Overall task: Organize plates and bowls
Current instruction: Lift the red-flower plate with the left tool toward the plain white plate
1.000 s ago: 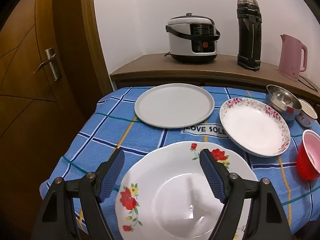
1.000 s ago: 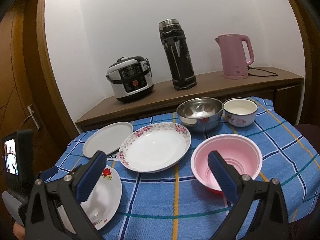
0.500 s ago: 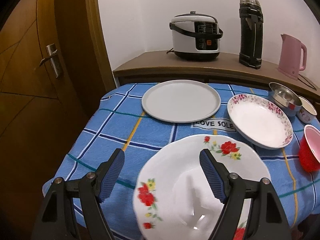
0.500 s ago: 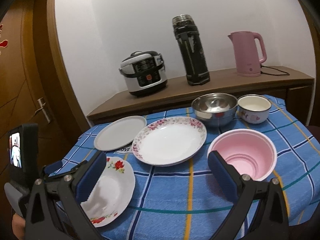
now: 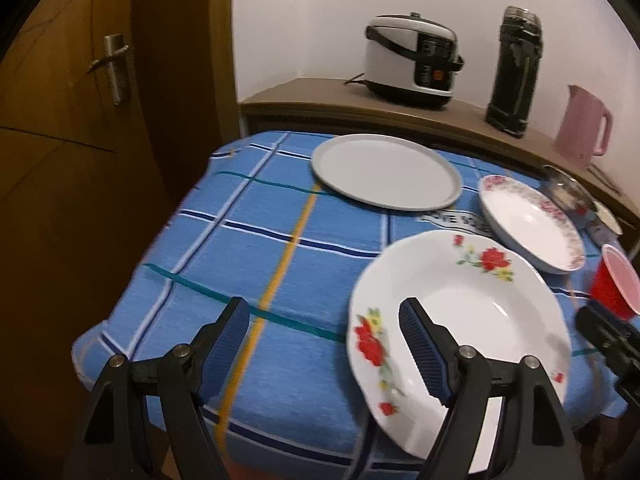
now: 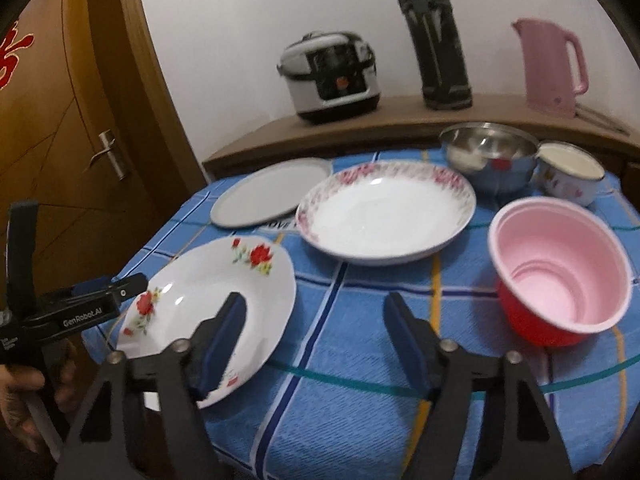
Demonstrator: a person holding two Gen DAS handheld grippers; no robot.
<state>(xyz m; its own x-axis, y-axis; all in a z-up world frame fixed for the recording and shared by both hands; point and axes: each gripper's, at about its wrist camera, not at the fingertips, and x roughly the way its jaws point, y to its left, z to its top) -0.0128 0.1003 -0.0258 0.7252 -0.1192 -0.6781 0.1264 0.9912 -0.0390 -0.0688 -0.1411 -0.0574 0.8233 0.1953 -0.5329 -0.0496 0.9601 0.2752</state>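
Note:
A white plate with red flowers (image 5: pixel 472 308) (image 6: pixel 208 292) lies at the table's near corner and overhangs the edge. My left gripper (image 5: pixel 324 336) is open, with the plate's left rim between its fingers and no pad touching it. My right gripper (image 6: pixel 316 332) straddles the plate's right rim; its jaws are closing but do not press on it. Behind stand a pink-rimmed floral plate (image 6: pixel 384 212), a flat grey plate (image 6: pixel 268 192), a steel bowl (image 6: pixel 488 152), a small enamel bowl (image 6: pixel 568 172) and a pink-lined red bowl (image 6: pixel 560 272).
A wooden shelf (image 6: pixel 400 120) behind the table holds a rice cooker (image 6: pixel 332 76), a dark thermos (image 6: pixel 436 40) and a pink kettle (image 6: pixel 548 68). A wooden door (image 5: pixel 80 120) stands to the left. A hand (image 6: pixel 24 396) holds the left gripper's handle.
The left gripper slid left, so the flowered plate's left rim now sits between its fingers. The right gripper dropped toward the table and its jaws narrowed over the plate's right rim.

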